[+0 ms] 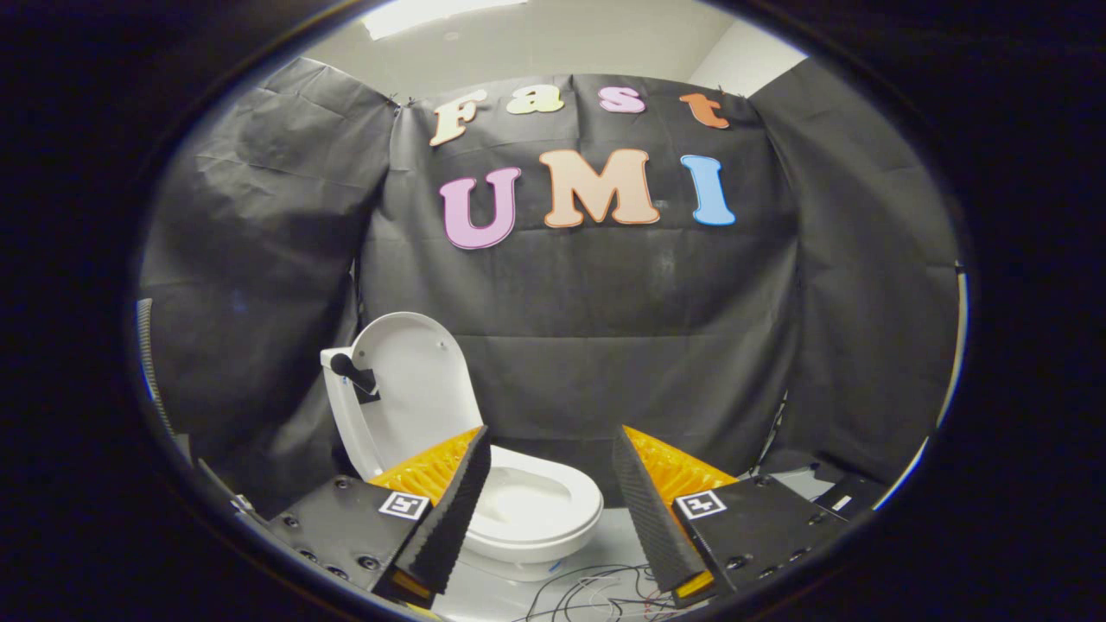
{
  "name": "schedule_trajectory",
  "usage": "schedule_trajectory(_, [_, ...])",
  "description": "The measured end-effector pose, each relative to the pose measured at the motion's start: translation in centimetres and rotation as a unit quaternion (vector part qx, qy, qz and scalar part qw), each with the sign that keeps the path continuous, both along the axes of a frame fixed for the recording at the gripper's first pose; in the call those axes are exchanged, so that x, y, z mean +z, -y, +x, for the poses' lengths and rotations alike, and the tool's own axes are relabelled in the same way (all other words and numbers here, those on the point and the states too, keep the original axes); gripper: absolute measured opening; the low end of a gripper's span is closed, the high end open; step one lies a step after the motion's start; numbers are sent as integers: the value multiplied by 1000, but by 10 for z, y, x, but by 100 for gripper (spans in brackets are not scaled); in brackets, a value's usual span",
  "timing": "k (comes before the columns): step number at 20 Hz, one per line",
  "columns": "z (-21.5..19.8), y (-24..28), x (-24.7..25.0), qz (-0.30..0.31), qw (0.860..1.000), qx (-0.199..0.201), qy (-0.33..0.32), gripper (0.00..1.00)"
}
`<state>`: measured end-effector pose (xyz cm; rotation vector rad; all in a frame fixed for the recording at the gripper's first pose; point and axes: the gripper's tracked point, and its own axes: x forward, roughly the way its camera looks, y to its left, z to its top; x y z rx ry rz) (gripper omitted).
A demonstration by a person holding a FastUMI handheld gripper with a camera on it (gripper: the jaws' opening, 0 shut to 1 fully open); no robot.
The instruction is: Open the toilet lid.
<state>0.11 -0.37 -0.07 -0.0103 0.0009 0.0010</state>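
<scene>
The toilet lid [413, 380] is up already, leaning back w/ a small dark handle [352, 371] on its side. The seat & bowl [540, 505] are open to see. So the job looks done, or nearly; maybe nothing is left but to pull away.

The gripper [551, 466] has its fingers wide apart & they hold nothing. The toilet sits just ahead of them, a bit to the left side, not touching. Some thin wires [596, 592] lie on the floor [609, 540] near the fingers.
</scene>
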Motion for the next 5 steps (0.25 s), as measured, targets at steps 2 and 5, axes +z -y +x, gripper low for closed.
schedule_trajectory(2, [0, 0, 0, 0, 1000, 0, 0, 88])
schedule_trajectory(5, [-1, 0, 1, 0, 1000, 0, 0, 88])
